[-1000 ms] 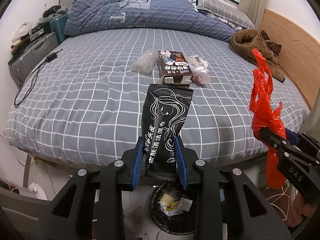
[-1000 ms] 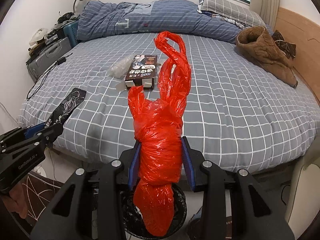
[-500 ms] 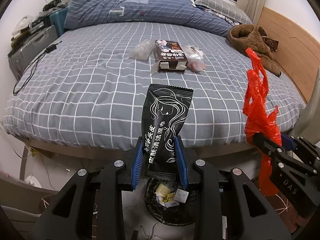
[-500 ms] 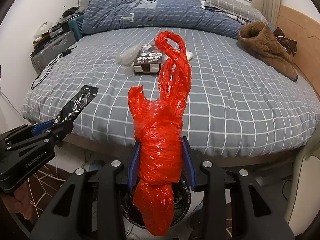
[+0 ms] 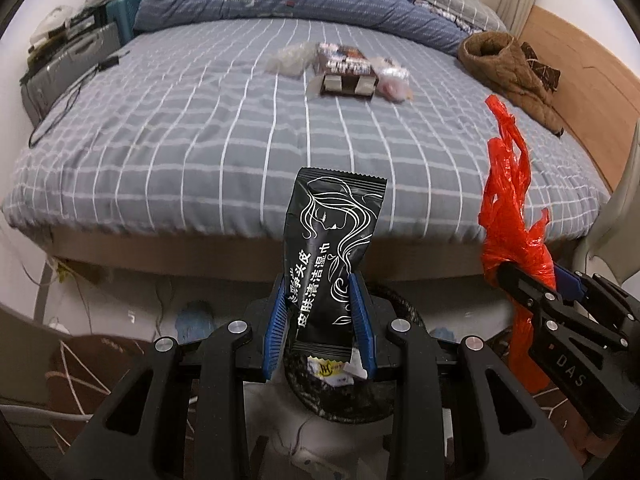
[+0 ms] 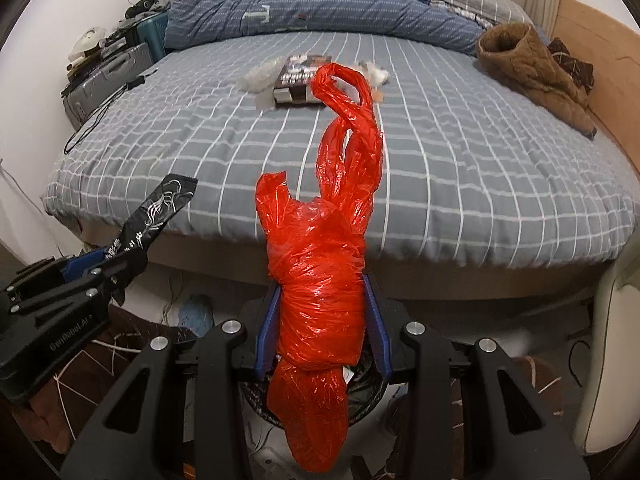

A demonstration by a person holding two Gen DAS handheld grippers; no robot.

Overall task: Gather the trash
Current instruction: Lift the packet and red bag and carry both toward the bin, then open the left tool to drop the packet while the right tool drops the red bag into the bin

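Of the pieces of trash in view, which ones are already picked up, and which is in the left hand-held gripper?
The black wipes packet is clamped in the left hand-held gripper; the red plastic bag is in the right. The box and clear wrappers lie on the bed.

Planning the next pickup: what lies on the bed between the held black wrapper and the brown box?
Only bare grey checked bedsheet between the black printed wrapper and the brown cardboard box, seen in the left wrist view.

We see the bin (image 5: 404, 312) mostly hidden behind the left claw (image 5: 320, 320); the box (image 5: 346, 68) print is blurred.
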